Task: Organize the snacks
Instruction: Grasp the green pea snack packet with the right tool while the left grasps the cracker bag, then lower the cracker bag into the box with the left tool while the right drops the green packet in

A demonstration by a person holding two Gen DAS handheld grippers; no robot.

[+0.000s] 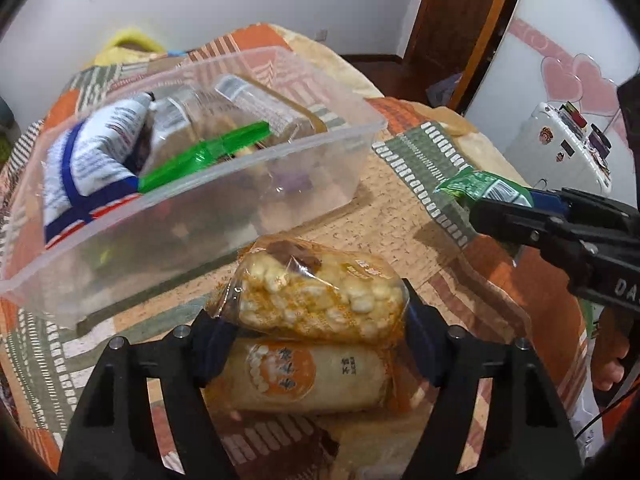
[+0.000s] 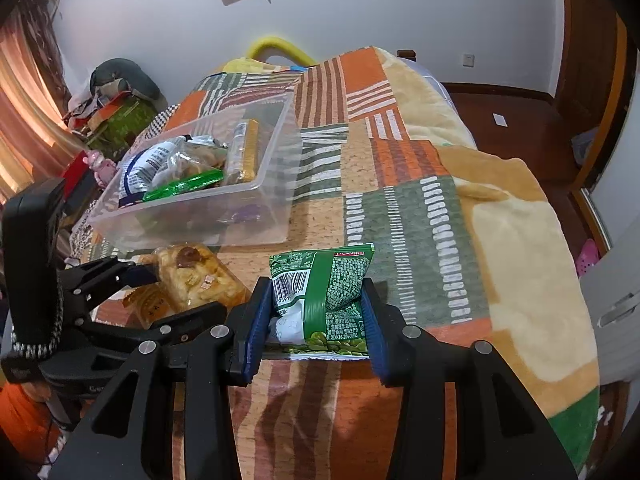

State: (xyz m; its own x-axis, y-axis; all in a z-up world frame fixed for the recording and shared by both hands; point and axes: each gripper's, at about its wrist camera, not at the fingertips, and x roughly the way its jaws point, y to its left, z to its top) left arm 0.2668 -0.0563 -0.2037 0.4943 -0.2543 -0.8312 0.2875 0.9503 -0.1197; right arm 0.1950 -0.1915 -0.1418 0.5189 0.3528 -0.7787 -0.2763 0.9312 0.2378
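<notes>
A clear packet of puffed corn (image 1: pixel 320 292) lies on top of a second orange-labelled packet (image 1: pixel 296 376) on the patterned blanket. My left gripper (image 1: pixel 312 312) is shut on the upper packet, a blue pad pressed against each end. The right wrist view shows that gripper (image 2: pixel 188 288) at the lower left, around the same packet (image 2: pixel 196 276). My right gripper (image 2: pixel 316 292) is shut on a green pea packet (image 2: pixel 324 292) held just above the blanket; it also shows at the right of the left wrist view (image 1: pixel 476 208). The clear plastic bin (image 1: pixel 360 132) holds several snack packs.
The bin (image 2: pixel 288 152) stands just beyond both grippers on the blanket-covered table (image 2: pixel 400 168). The blanket drops off at the right edge (image 2: pixel 560 260) to a wooden floor. A white fridge (image 1: pixel 560 152) stands far right. A hand (image 1: pixel 608 372) holds the right gripper.
</notes>
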